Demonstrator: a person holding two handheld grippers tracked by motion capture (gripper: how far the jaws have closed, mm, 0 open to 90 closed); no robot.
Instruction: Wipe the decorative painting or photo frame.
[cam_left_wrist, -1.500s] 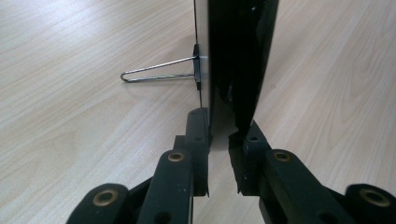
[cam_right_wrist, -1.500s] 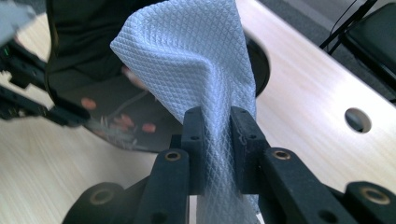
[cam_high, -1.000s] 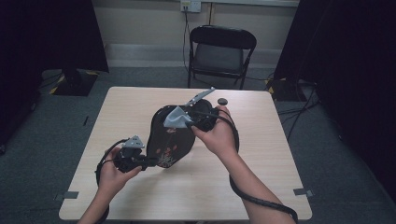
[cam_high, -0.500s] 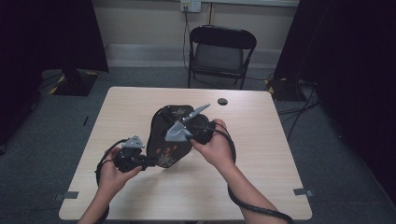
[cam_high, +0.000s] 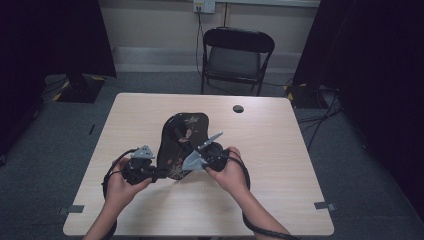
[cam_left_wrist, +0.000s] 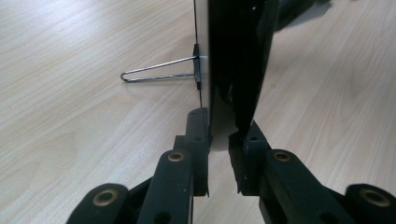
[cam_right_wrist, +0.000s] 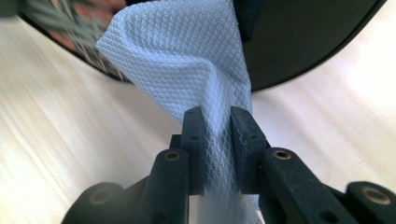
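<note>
Room: dark-curtained space, pale wood table (cam_high: 280, 165) at frame centre, grey carpet around it.
Left gripper (cam_high: 150, 172): lower left of the high view, jaws clamped on the lower edge of the black tray (cam_high: 182, 137), holding it tilted off the table.
Right gripper (cam_high: 200, 157): just right of it, jaws pinched on a white wipe cloth (cam_right_wrist: 187, 60), cloth against the tray's lower face.
Clip: wire binder clip (cam_left_wrist: 161, 74) on the tray's edge in the left gripper view.
Handling: tray looks stiff, light, glossy, likely slippery; grip the rim. Cloth soft, limp; pinch a bunched fold.
Far: small dark disc (cam_high: 238, 108) near the table's top edge; folding chair (cam_high: 235, 55) beyond.
</note>
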